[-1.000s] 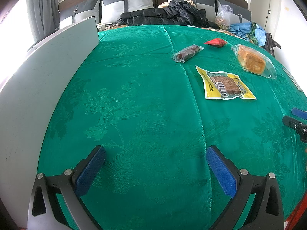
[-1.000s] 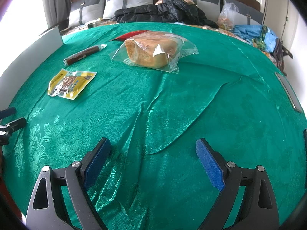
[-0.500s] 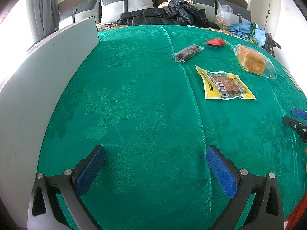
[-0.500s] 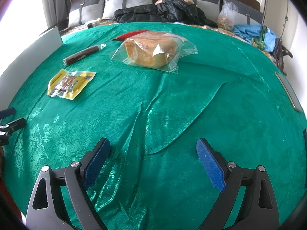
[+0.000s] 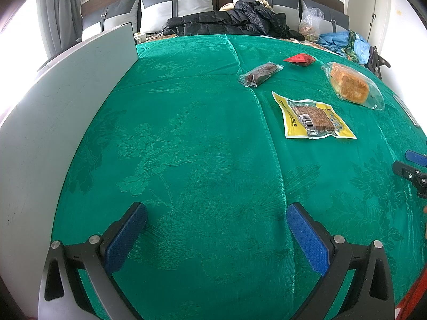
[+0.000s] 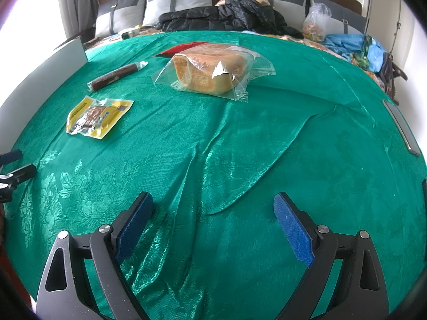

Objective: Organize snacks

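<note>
Several snacks lie on a green cloth (image 5: 186,133). A bagged bread loaf (image 6: 210,72) sits far centre in the right wrist view, and right in the left wrist view (image 5: 349,85). A yellow snack packet (image 5: 312,118) (image 6: 98,116), a dark bar in clear wrap (image 5: 260,74) (image 6: 114,76) and a red packet (image 5: 299,59) (image 6: 184,47) lie apart from one another. My left gripper (image 5: 216,229) is open and empty above bare cloth. My right gripper (image 6: 213,221) is open and empty, well short of the bread.
A grey board (image 5: 53,122) stands along the cloth's left edge. Pillows, a black jacket (image 5: 229,21), a plastic bag (image 6: 316,24) and blue clothes (image 6: 352,44) lie behind the cloth. The cloth is creased before the right gripper (image 6: 240,160).
</note>
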A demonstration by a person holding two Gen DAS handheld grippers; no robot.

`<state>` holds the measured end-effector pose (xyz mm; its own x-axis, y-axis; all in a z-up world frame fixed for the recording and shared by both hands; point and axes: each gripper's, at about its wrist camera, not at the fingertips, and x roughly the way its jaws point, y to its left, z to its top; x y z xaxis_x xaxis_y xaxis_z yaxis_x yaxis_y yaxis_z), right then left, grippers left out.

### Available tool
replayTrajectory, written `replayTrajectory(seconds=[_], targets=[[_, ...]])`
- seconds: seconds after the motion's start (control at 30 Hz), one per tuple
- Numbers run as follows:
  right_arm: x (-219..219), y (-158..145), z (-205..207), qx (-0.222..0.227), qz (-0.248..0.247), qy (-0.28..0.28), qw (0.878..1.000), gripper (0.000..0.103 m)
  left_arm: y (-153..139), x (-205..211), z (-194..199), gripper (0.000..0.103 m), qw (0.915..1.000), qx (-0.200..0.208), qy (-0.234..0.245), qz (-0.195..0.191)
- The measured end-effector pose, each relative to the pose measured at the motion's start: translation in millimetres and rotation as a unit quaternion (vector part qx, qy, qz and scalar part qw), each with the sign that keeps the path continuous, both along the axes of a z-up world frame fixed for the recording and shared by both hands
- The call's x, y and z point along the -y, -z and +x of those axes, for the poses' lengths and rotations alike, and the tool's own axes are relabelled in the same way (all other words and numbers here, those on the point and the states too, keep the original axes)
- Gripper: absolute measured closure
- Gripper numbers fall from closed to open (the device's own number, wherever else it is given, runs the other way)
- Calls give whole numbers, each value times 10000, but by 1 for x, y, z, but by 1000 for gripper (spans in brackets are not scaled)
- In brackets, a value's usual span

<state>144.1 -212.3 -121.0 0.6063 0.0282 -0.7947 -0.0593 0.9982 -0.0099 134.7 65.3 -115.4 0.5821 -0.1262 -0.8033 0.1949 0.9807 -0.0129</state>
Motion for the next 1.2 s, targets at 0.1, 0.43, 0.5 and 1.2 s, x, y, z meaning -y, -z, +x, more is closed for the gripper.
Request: replayTrajectory(seconds=[0.1,0.43,0.5,1.2], targets=[[0,1,0,-1,6,0,10000,9,0,0,0,0,10000,1,0,0],[0,0,0,-2,5,2,10000,9,-2,-2,6,0,9997,-207,81,56],[0,0,0,-1,2,4,10000,9,-5,-1,17,1,9973,-666,276,116],[0,0,0,-2,13,5,10000,9,-23,110,209,86,9893,-1024,1014,234]])
